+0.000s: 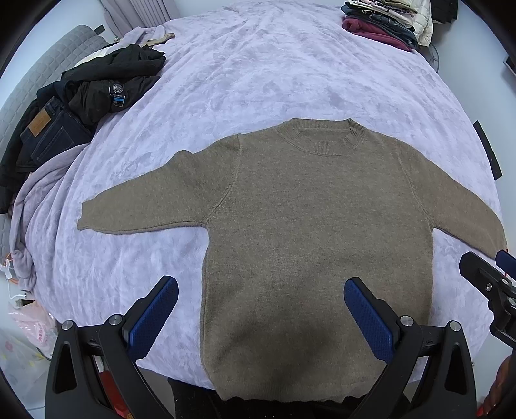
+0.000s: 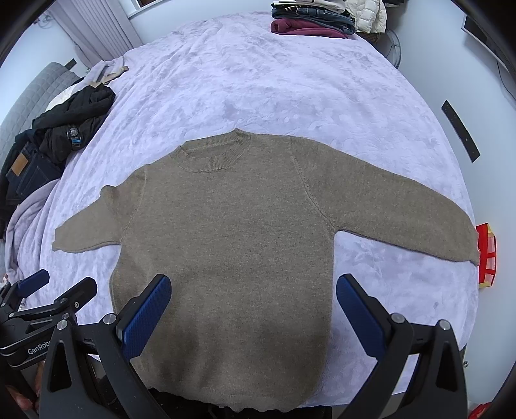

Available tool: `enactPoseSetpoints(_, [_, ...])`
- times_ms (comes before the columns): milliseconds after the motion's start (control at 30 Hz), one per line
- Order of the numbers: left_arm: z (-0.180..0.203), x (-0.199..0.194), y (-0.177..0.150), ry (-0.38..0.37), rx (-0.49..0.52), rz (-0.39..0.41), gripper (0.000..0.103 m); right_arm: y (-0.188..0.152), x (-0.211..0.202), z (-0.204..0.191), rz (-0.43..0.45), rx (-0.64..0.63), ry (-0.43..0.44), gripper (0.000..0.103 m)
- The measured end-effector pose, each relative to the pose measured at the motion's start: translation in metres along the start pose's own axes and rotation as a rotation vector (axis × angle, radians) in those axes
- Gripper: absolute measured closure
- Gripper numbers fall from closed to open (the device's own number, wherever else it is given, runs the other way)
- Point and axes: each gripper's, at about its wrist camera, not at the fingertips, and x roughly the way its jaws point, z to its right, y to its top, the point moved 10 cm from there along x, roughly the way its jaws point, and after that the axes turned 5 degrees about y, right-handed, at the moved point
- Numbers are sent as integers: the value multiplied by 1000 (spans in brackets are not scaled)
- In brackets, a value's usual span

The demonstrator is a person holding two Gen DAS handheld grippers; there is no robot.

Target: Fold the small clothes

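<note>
On lilac bed (image 1: 258, 64): brown sweater (image 1: 306, 225) flat, face up, sleeves spread. Left tongs (image 1: 261, 309) and right tongs (image 2: 253, 306) hover over hem, both wide, empty. Folding apparently unstarted; likely next: pinch sleeve, fold inward.

A wide bed under a plush lilac blanket (image 1: 258, 64) fills the room. A grey quilted headboard (image 1: 42, 71) stands left, pleated grey curtains (image 2: 93, 29) behind, pale walls around.
</note>
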Motion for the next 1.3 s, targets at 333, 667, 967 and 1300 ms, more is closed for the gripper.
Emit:
enactPoseSetpoints(333, [2,-2,0,-1,1,1,0,0,0,-1,3,0,0,1])
enactPoseSetpoints(667, [1,-2,-3,-2,3,-2,0,-3,0,-2,0,0,-8,1])
enactPoseSetpoints(967, [-7,11,-7,-6,-5,-24,0,-8,8,-1,-24,0,-17,1])
enactPoseSetpoints(1300, [-14,29,-13,-13,-10,-52,0,-8,20,-6,-27,5,-21,1])
